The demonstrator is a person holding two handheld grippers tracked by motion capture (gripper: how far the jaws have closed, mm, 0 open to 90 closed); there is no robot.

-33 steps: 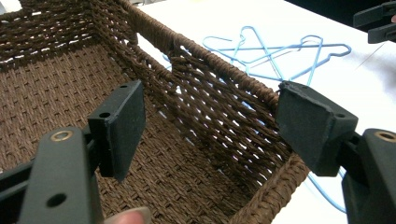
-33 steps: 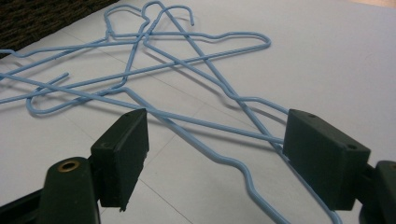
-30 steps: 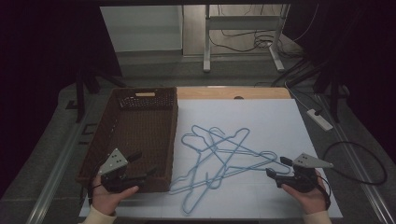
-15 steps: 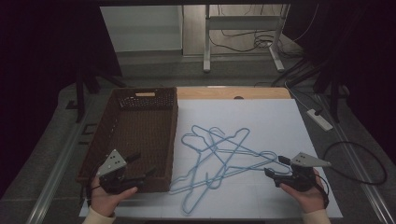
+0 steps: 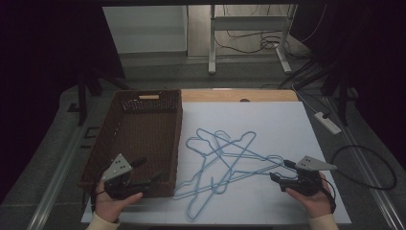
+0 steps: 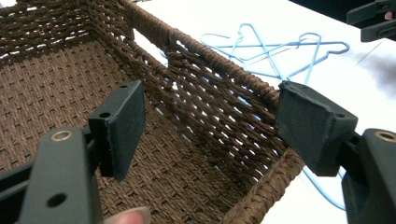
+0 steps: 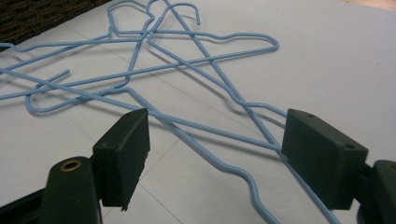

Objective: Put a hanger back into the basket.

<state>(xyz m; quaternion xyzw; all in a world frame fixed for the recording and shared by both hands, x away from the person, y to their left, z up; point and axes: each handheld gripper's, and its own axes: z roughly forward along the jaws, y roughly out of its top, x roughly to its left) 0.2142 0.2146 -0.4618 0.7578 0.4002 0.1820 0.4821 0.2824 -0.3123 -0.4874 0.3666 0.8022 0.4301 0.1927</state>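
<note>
Several light-blue wire hangers lie tangled on the white sheet at the table's middle. Left of them stands an empty brown woven basket. My left gripper is open, and in the left gripper view its jaws straddle the basket's near right corner, one inside and one outside. My right gripper is open at the right end of the pile. In the right gripper view, hanger wires run across the sheet between its jaws without being clamped.
A strip of bare wooden tabletop shows behind the sheet. A white power strip and a looped black cable lie off the table's right side. Metal desk legs stand behind the table.
My right gripper has edged left, closer over the right end of the hangers. The left gripper has barely shifted at the basket's corner. The hangers have not moved.
</note>
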